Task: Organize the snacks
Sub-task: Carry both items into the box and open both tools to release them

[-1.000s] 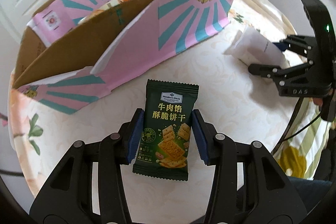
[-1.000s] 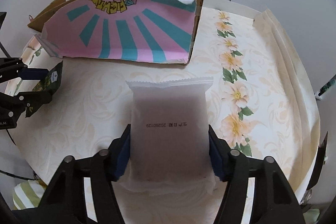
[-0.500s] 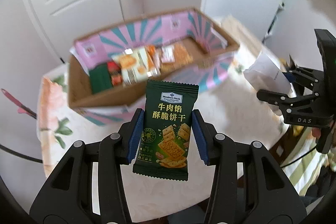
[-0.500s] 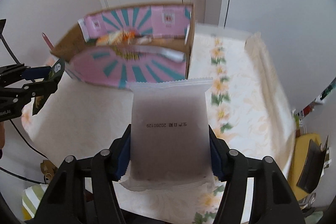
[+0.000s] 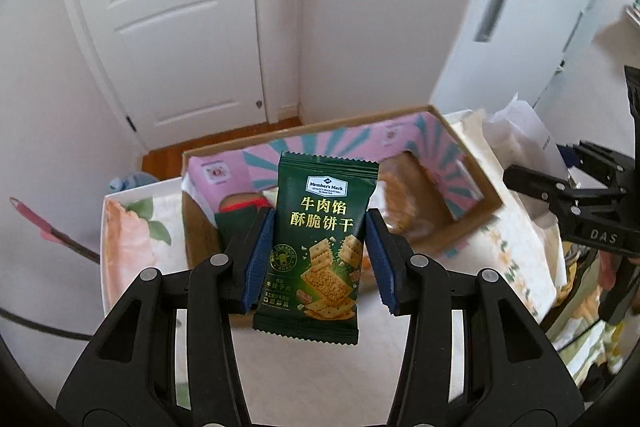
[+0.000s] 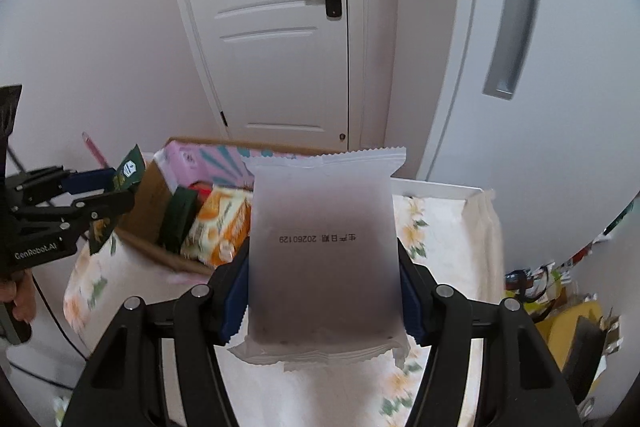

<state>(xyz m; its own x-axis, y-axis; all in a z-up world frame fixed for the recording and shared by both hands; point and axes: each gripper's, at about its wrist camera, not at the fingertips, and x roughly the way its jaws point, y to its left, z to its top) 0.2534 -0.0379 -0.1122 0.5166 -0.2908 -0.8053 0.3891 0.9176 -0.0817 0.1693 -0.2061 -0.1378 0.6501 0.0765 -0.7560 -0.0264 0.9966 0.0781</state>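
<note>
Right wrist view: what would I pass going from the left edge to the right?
Left tool holding a green packet → snack box → white packet → flowered tablecloth → yellow clutter.

I've lifted both packets, green [image 5: 320, 251] and white [image 6: 324, 251], from the table to high above the box [image 5: 460, 227].

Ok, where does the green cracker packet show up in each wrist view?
Left wrist: green cracker packet at centre, upright, clamped in the left gripper.
Right wrist: same packet at far left, seen edge-on.
Shared landmark: pink and teal cardboard box on the table behind it.
</note>
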